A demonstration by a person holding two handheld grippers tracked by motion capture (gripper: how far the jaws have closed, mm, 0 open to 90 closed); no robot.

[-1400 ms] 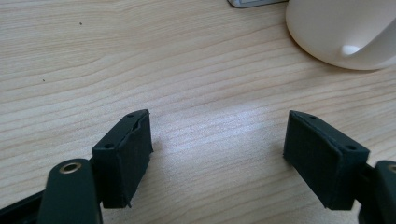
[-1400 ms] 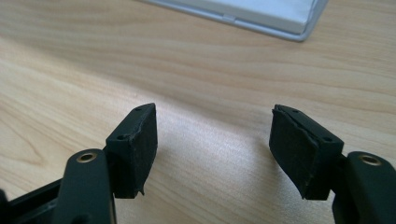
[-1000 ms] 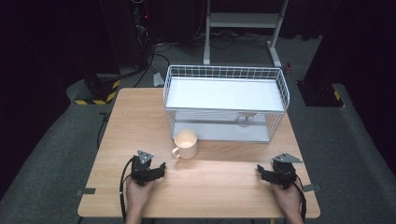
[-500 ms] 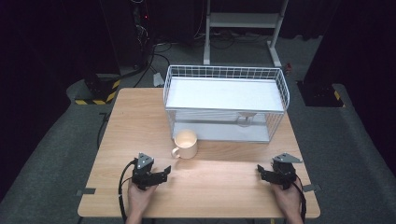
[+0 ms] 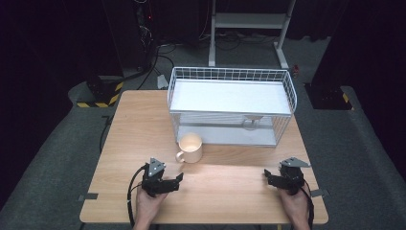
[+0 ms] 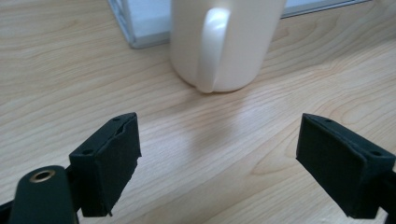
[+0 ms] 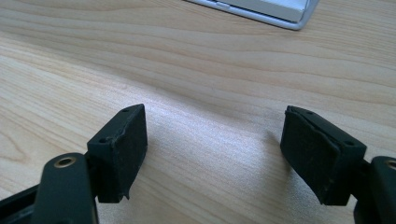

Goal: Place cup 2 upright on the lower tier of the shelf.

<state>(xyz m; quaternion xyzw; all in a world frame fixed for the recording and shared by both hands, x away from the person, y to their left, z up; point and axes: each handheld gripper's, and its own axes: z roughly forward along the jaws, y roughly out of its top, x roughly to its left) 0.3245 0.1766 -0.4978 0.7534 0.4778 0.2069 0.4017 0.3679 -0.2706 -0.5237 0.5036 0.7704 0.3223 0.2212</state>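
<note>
Both pairs of jaws stand wide and hold nothing: our left gripper (image 6: 219, 154) faces the cream mug (image 6: 227, 42), our right gripper (image 7: 215, 154) looks over bare table (image 7: 196, 65) well to the mug's right. The mug (image 5: 190, 148) stands upright just in front of the white wire basket (image 5: 232, 105), its handle turned toward our left gripper (image 5: 180, 178). We judge the step in hand to be the reach. To do it well, we keep the left jaws spread, advance low and level, centre the handle between the pads (image 6: 112, 163), and close only once they straddle it, without nudging the mug against the basket.
</note>
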